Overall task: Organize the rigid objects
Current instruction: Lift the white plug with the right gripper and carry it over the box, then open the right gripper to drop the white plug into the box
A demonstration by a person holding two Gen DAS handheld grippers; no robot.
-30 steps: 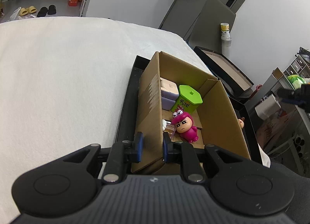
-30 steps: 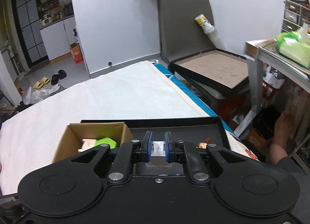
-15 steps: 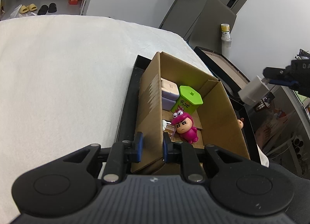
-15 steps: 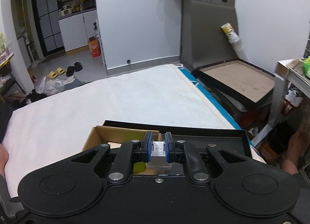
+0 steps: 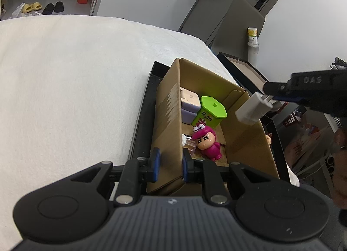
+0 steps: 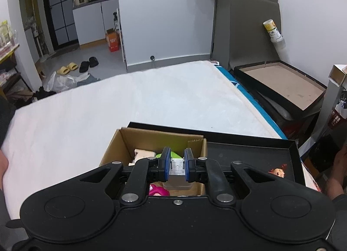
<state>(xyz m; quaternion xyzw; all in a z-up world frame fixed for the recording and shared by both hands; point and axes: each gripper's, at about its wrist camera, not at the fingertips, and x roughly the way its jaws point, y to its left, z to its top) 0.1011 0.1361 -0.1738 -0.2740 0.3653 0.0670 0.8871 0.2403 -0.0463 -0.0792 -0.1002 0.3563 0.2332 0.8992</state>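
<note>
A cardboard box (image 5: 245,142) sits in a black tray (image 5: 141,118) on a white bed. It holds a green lidded container (image 5: 211,112), a pink figurine (image 5: 207,142), a pale stacked case (image 5: 189,101) and a small clear piece. My left gripper (image 5: 169,164) is shut on the box's left wall (image 5: 168,120). My right gripper (image 6: 177,165) is shut on a white charger block (image 6: 176,168), which also shows in the left wrist view (image 5: 252,108), held above the box's right side (image 6: 160,140).
A small brown-haired figurine (image 6: 277,170) lies in the tray (image 6: 249,155) right of the box. A second black tray (image 6: 282,83) and a cylindrical can (image 6: 272,30) stand beyond the bed's right edge. A person's hand (image 6: 335,185) is at the far right.
My right gripper has carried the charger block leftward from beside the bed to above the box. My left gripper has kept its hold on the box wall.
</note>
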